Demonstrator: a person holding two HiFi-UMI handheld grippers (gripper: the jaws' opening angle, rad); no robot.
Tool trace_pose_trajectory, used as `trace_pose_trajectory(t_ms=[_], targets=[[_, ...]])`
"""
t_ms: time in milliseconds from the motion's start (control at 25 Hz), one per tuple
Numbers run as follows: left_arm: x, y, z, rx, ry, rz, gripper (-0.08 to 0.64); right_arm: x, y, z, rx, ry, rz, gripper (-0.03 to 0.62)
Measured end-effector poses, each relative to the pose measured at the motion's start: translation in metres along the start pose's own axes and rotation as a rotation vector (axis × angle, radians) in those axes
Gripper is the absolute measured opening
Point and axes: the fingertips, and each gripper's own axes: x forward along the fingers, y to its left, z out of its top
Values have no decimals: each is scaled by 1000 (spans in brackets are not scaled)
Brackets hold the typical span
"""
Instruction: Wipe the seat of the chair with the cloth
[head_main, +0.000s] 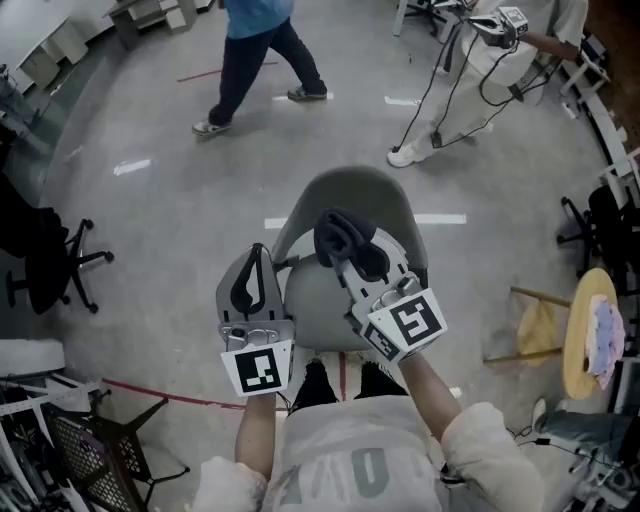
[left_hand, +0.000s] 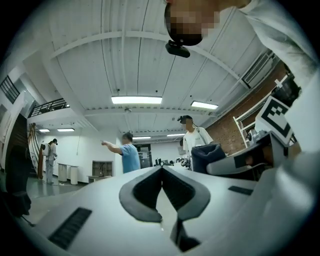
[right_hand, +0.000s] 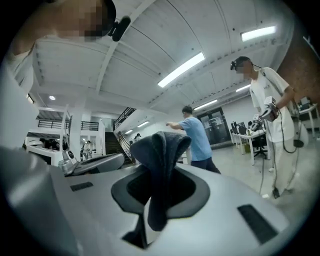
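Observation:
A grey chair stands in front of me, with its rounded backrest (head_main: 352, 195) and its seat (head_main: 312, 312) partly hidden by my grippers. My right gripper (head_main: 347, 262) is shut on a dark grey cloth (head_main: 344, 236), which bunches above the jaws over the chair. In the right gripper view the cloth (right_hand: 159, 160) hangs folded between the pads, and the gripper (right_hand: 156, 200) tilts up toward the ceiling. My left gripper (head_main: 257, 256) is held over the seat's left edge. Its jaws meet with nothing between them (left_hand: 162, 172).
A person in a blue top (head_main: 256, 40) walks at the back, and another in white (head_main: 490, 60) stands at the back right with cables. A black office chair (head_main: 45, 258) is at left, a black rack (head_main: 95, 440) at lower left, and a round wooden stool (head_main: 588, 335) at right.

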Motion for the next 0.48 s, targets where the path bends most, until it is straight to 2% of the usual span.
trace_pose_trajectory(t_ms=[240, 480], targets=[[23, 3, -89, 8, 54, -43, 15, 18, -37, -81, 16, 52, -79, 58], [20, -44, -181, 9, 111, -122, 15, -7, -84, -189, 188, 154, -127, 58]])
